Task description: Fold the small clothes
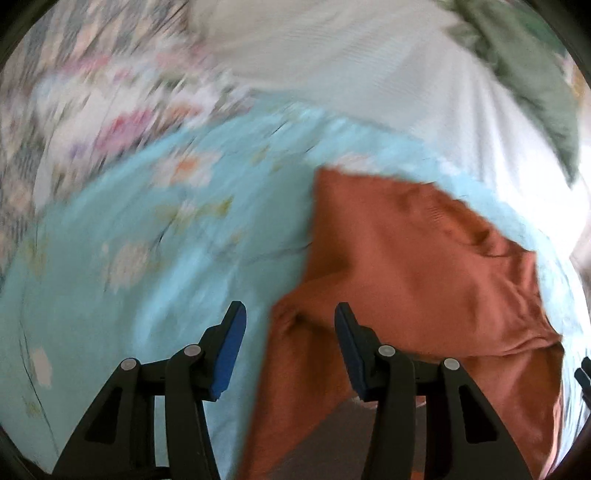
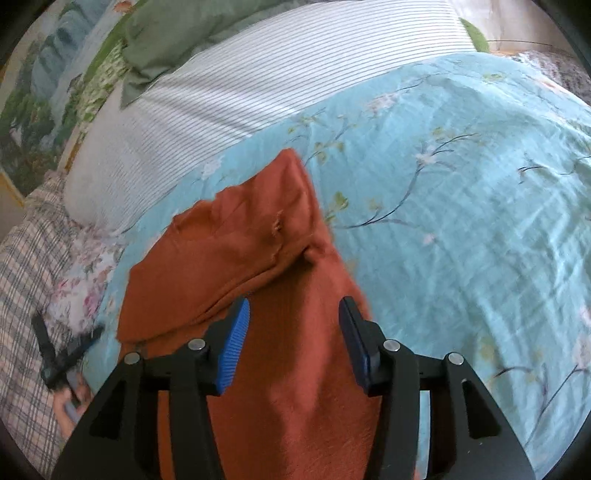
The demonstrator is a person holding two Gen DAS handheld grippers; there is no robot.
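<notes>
We've got a bed with a blue floral quilt (image 2: pixel 461 206), a striped pillow (image 2: pixel 229 103) and a green one (image 2: pixel 177 33) in the upper left. The rust garment (image 2: pixel 280 288) lies rumpled mid-frame. Our left claw (image 1: pixel 290 350) and right claw (image 2: pixel 293 347) both gape wide, gripping nothing.

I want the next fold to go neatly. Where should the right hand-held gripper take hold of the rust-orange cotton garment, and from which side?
Probably the far pointed corner of the rust-orange cotton garment, approached from the bare side of the light-blue floral bedspread. That corner lies flat with an exposed edge. The right hand-held gripper is open over the garment's middle.
</notes>
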